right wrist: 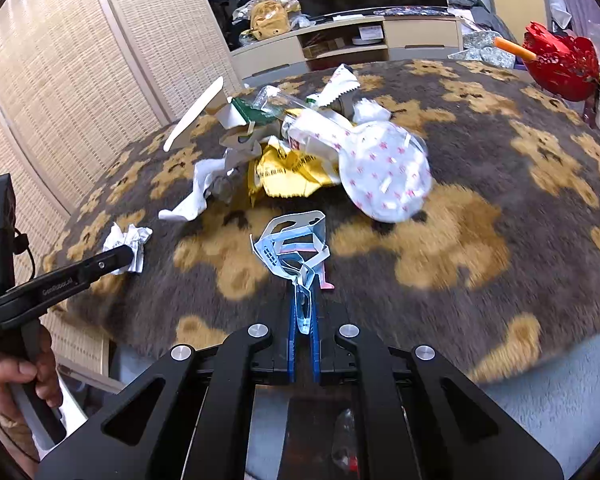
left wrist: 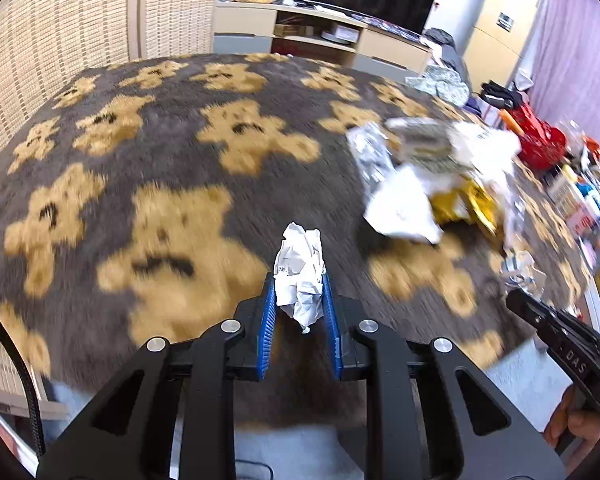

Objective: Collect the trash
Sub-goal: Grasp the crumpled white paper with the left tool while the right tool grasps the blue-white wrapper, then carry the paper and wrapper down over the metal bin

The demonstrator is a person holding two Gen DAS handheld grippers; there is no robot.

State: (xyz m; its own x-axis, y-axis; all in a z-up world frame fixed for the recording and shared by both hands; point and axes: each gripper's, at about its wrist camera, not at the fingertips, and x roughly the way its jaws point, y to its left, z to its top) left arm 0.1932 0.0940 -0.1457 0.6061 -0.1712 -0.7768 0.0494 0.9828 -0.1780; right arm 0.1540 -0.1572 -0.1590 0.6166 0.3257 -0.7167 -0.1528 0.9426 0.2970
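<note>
Where teddy-bear rug [left wrist: 188, 152] ends, wicker screen [left wrist: 60, 40]

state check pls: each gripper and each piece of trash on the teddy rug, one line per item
left gripper: shut on crumpled paper ball
crumpled paper ball: pinched between the blue pads
right gripper: shut on flat plastic packaging piece
flat plastic packaging piece: bent, tail clamped in the pads
trash pile: heaped loose on the rug, ungripped
rug: spread flat under the trash
</note>
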